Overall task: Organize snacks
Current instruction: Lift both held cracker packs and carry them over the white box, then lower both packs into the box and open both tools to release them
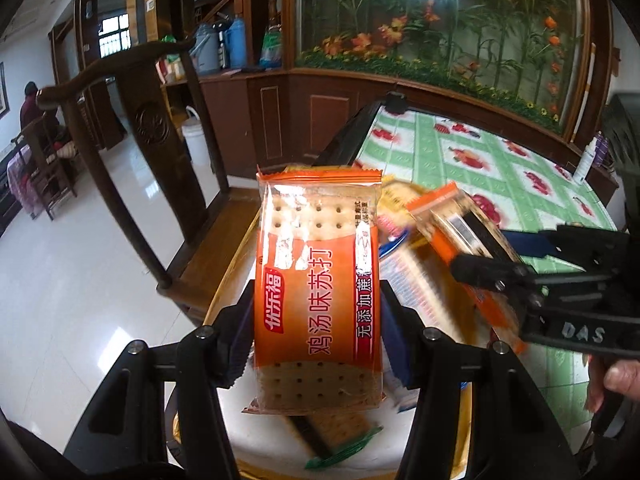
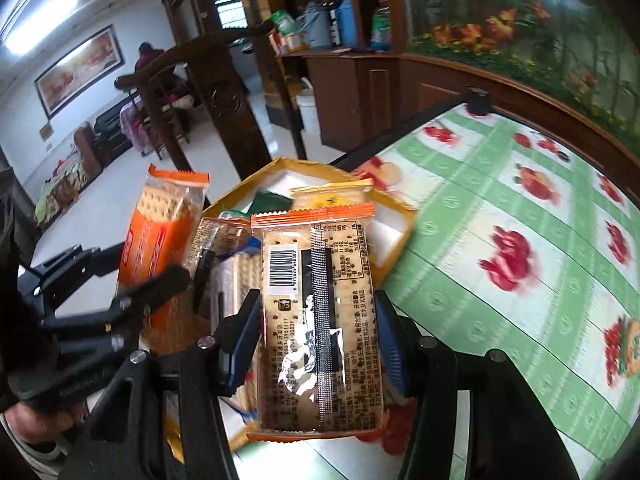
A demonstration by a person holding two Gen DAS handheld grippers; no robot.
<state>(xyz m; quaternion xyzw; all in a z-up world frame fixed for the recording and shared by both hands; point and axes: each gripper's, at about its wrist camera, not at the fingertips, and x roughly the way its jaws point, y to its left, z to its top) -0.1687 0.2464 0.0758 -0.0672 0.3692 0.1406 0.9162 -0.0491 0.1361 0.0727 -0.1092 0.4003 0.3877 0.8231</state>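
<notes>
Green checked cloth printed with red fruit covers the tabletop (image 2: 500, 240), with a dark wooden chair (image 1: 160, 152) and a flowered glass cabinet (image 1: 440, 20) behind. Each gripper is clenched on a cracker packet, both held over a gold-rimmed tray (image 2: 394, 240) at the tabletop's edge. Left gripper (image 1: 316, 320) clamps an orange packet (image 1: 316, 280) front side up; right gripper (image 2: 316, 332) clamps a second packet (image 2: 320, 320) with its barcode side showing. More cracker packets (image 1: 332, 432) lie in the tray beneath them, blurred.
</notes>
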